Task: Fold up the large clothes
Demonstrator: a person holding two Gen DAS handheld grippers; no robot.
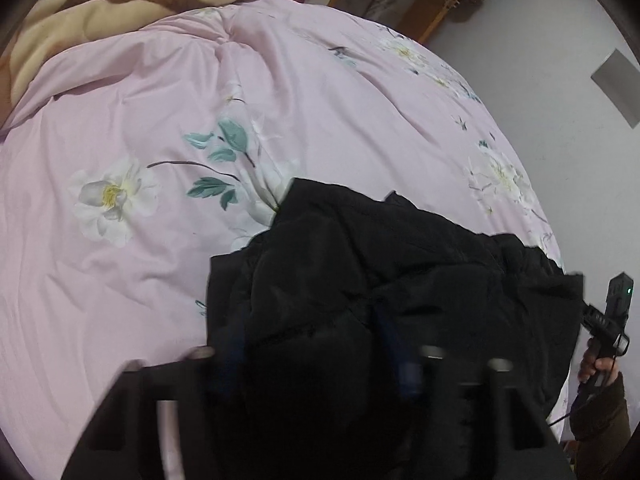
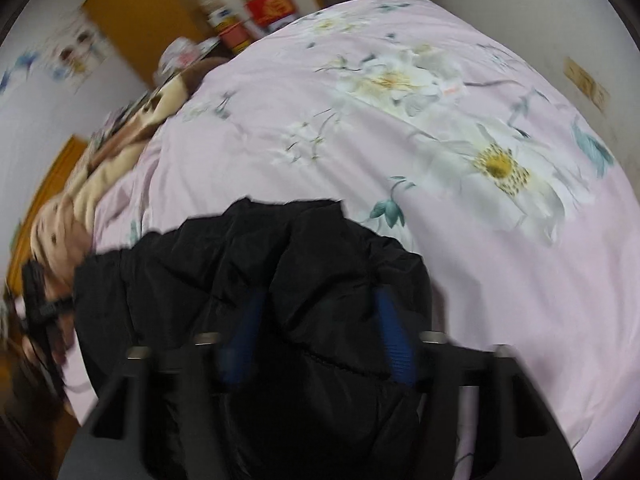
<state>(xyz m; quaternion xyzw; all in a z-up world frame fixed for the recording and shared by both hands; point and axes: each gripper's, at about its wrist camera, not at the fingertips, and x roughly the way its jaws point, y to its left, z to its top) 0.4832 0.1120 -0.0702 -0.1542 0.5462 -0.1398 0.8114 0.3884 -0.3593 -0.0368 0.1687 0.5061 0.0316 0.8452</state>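
A black puffy jacket [image 1: 400,264] hangs bunched above a pink floral bedspread [image 1: 160,120]. My left gripper [image 1: 316,340] is shut on the black jacket, with its blue fingers [image 1: 404,368] partly buried in the cloth. My right gripper [image 2: 320,320] is shut on the same black jacket [image 2: 248,264], its blue fingers [image 2: 394,336] on either side of a thick fold. The right gripper's body also shows at the right edge of the left wrist view [image 1: 612,316], held by a hand. The left gripper's body shows at the left edge of the right wrist view [image 2: 38,300].
The pink bedspread [image 2: 460,160] covers the bed. A brown and cream blanket [image 1: 100,12] lies bunched at the head of the bed. Red boxes [image 2: 272,6] and a wooden door [image 2: 140,12] stand behind the bed. A white wall [image 1: 560,60] borders the bed's right side.
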